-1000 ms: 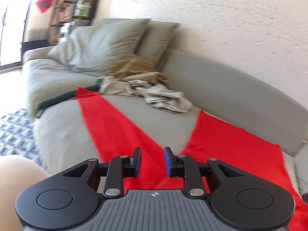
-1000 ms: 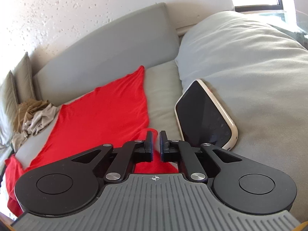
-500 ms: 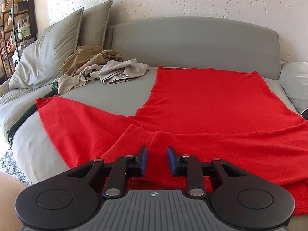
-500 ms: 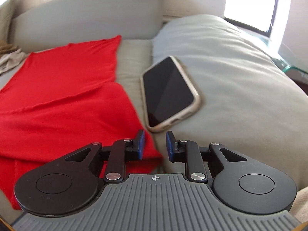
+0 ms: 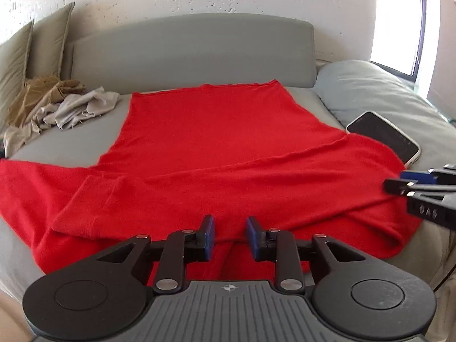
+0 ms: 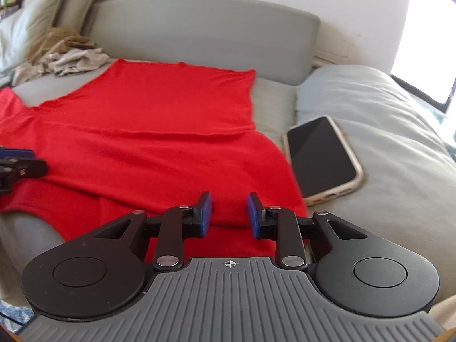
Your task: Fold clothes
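Note:
A red garment (image 5: pixel 216 142) lies spread on the grey sofa seat, its near part folded over into a long band; it also fills the right wrist view as the red garment (image 6: pixel 159 131). My left gripper (image 5: pixel 229 236) hovers over the near folded edge, jaws opening, with no cloth pinched between the pads. My right gripper (image 6: pixel 229 213) hangs over the garment's near right corner, jaws opening too, nothing gripped. Each gripper's tip shows at the edge of the other's view, the right gripper (image 5: pixel 399 183) and the left gripper (image 6: pixel 25 162).
A phone (image 6: pixel 320 156) in a pale case lies face up just right of the garment, on a large grey cushion (image 6: pixel 399 142). A heap of beige and tan clothes (image 5: pixel 65 105) sits at the back left by pillows (image 5: pixel 34 45). The sofa backrest (image 5: pixel 193 51) runs behind.
Both views have rolled level and swung toward the sofa's middle. Both grippers' jaws have widened and let the red cloth go; it now lies folded on the seat.

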`<action>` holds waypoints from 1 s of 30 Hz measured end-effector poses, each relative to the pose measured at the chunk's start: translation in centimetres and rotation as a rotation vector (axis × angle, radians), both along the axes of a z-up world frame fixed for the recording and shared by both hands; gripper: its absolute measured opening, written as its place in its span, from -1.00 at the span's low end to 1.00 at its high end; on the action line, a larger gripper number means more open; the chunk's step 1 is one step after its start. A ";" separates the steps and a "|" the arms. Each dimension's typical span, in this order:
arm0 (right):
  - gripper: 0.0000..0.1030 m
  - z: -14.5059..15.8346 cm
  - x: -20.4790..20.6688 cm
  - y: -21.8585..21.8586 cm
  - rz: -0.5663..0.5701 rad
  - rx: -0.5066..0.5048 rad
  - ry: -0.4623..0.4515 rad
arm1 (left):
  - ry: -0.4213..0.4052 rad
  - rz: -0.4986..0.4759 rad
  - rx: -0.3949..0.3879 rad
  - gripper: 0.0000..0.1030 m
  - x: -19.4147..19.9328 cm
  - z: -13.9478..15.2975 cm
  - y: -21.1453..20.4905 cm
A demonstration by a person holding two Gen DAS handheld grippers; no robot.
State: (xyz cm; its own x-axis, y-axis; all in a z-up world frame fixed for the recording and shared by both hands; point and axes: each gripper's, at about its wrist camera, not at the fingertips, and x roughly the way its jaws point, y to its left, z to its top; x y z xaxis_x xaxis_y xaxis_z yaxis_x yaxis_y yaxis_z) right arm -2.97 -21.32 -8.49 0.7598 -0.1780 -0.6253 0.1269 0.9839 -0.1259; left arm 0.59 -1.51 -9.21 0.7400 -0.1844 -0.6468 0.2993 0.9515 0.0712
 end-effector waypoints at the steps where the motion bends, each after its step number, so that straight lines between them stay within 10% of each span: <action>1: -0.36 0.2 -0.1 -0.8 -0.052 0.017 0.009 | 0.013 0.027 -0.016 -0.35 0.0 0.4 0.3; 8: -0.30 2.2 -0.5 -3.0 -0.148 0.108 -0.147 | -0.188 0.159 -0.176 -0.32 0.0 3.3 4.3; 13: -0.32 2.6 4.0 -0.6 0.005 0.112 -0.143 | -0.112 0.320 -0.182 -0.46 4.2 1.9 6.8; 22: -0.52 -0.9 9.4 4.3 0.246 0.144 -0.044 | -0.071 0.349 0.009 -0.47 5.9 -0.8 5.8; 26: -0.96 -2.1 10.4 -1.3 -0.081 0.160 -0.028 | -0.080 0.358 0.045 -0.46 5.9 -0.9 5.5; 30: -0.88 -2.4 10.8 -6.2 -0.261 0.145 -0.002 | -0.090 0.361 0.067 -0.46 6.0 -1.1 5.2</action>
